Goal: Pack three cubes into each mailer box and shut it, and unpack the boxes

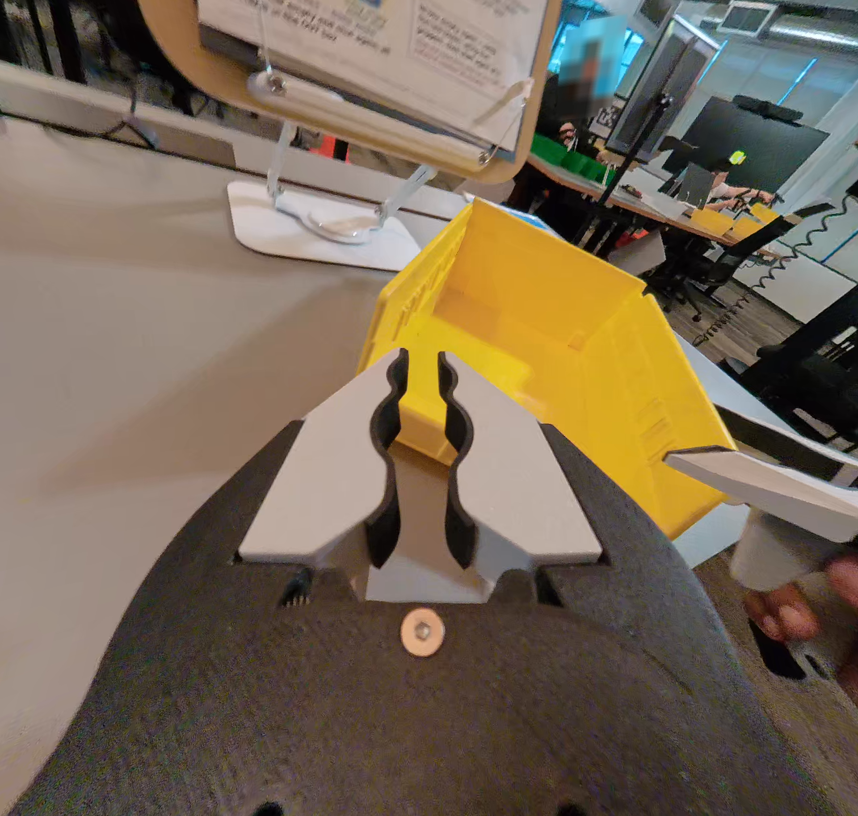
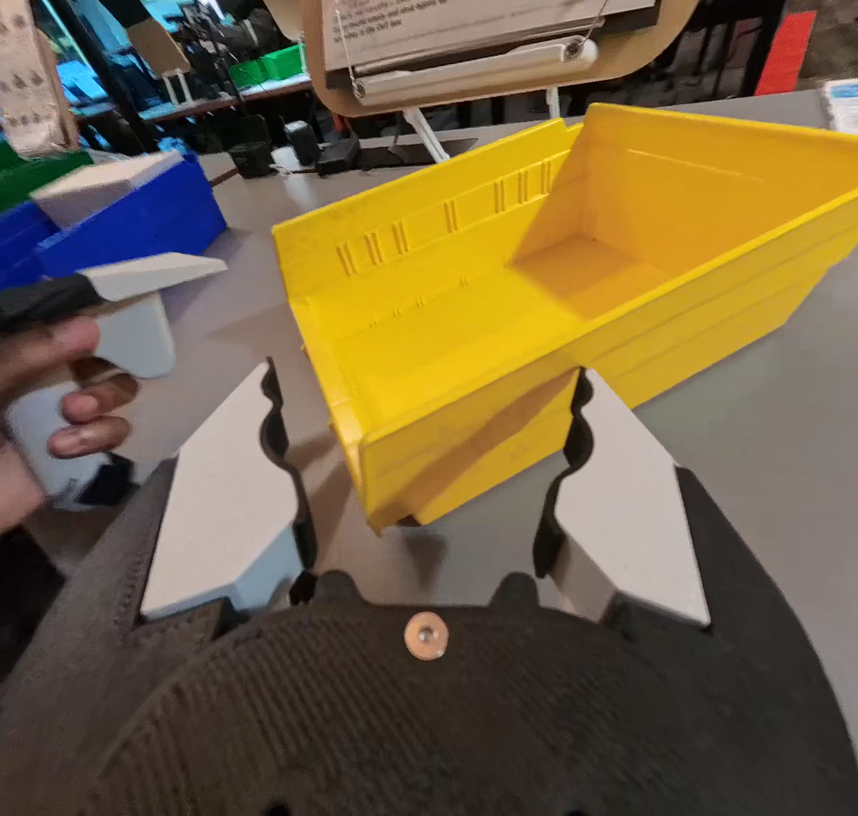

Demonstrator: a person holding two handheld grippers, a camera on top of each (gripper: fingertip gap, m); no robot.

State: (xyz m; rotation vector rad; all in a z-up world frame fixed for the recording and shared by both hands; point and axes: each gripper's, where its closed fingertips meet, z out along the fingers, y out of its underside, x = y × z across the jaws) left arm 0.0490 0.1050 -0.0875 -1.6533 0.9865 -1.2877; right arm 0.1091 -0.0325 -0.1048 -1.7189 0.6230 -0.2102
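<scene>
An empty yellow bin lies on the worktop at centre frame, long axis running to the upper right. The right gripper, fingers spread, frames its near corner. The left gripper, nearly clenched, holds nothing. No cubes or mailer boxes show.

Yellow plastic bin (open-topped, nothing visible inside) resting on the grey table, ribbed side walls upright, low front lip toward the cameras; blue bin well apart
</scene>
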